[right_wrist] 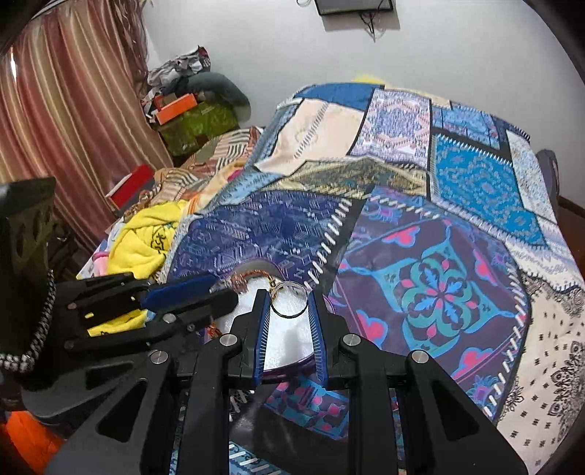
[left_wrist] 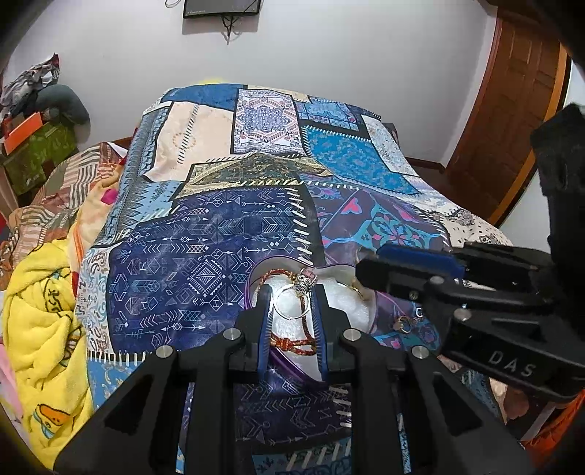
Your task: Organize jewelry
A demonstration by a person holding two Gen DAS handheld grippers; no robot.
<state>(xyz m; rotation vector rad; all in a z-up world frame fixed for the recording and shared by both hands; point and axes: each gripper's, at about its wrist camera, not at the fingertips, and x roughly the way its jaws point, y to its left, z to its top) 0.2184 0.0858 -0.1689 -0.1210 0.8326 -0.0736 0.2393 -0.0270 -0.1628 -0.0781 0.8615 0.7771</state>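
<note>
- Setting: a bed covered with a patchwork bedspread (left_wrist: pixel 204 255) in blue, purple and cream panels; a yellow blanket (left_wrist: pixel 40 321) lies bunched along its left side.
- A round container (right_wrist: pixel 289 339) with a purple rim and white padded inside sits on the bedspread near the foot of the bed. Both grippers are over it.
- Left gripper (left_wrist: pixel 290 310): its blue-padded fingers stand apart, one on each side of a silver hoop (left_wrist: pixel 292 303) with a small silver charm at its top. From the left wrist view it cannot be told whether the pads touch the hoop.
- A red-and-gold braided cord (left_wrist: pixel 292 345) runs through the container, looping along its far rim and knotted near the left gripper's fingers.
- Right gripper (right_wrist: pixel 289 310): fingers spread, a dark-rimmed ring (right_wrist: pixel 289 299) lying between the tips on the white padding, with a short gold chain at its upper left. No firm pinch is visible.
- In the left wrist view, a small gold ring (left_wrist: pixel 402 324) lies on the bedspread just right of the container, under the right gripper.
- Background: white wall, wall-mounted screen (left_wrist: pixel 221 8), wooden door (left_wrist: pixel 512 120), striped curtain (right_wrist: pixel 65 120), green box (right_wrist: pixel 197 128) with clutter on it.
</note>
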